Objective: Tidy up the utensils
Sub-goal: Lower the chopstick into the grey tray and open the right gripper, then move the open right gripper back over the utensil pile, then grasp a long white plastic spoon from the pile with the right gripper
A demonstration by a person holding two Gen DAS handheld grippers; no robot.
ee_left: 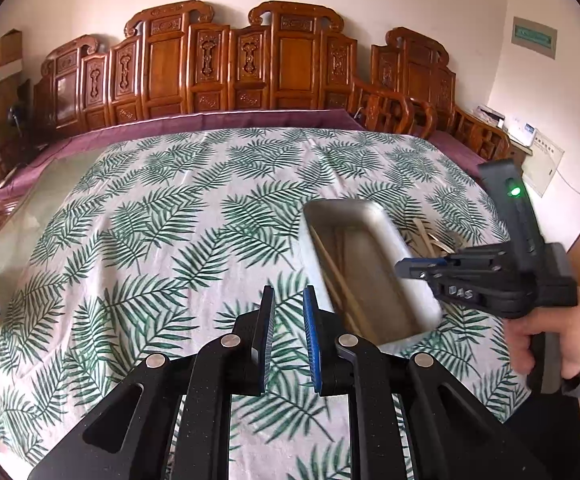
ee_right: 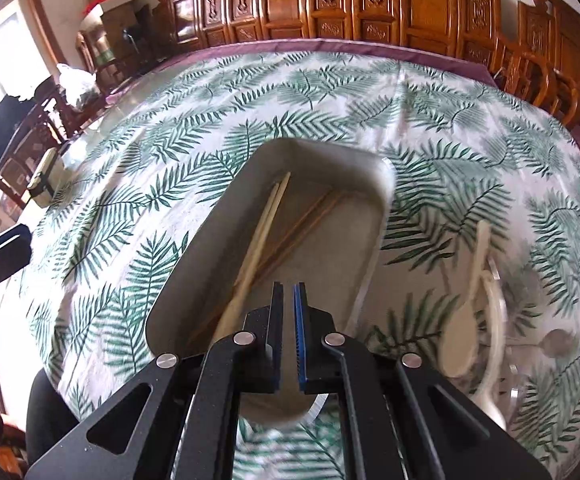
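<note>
Beside the metal tray (ee_right: 225,216) holding chopsticks (ee_right: 263,222), spoons (ee_right: 476,288) lie on the leaf-print cloth (ee_left: 149,220). The right gripper (ee_right: 288,300) hovers over the tray, narrowly parted and empty; the left gripper (ee_left: 287,304), also slightly open, holds nothing.

white tablecloth (ee_right: 193,152) with green palm-leaf print, grey tray (ee_right: 209,232), pale chopsticks (ee_right: 261,232)

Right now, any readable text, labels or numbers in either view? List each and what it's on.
"DAS": raised letters on the body of the right gripper, seen from the left wrist view.
Green wall sign: has writing, too small to read.
White wall box: a line of print on top, too blurred to read.
Right wrist view: no readable text.
</note>
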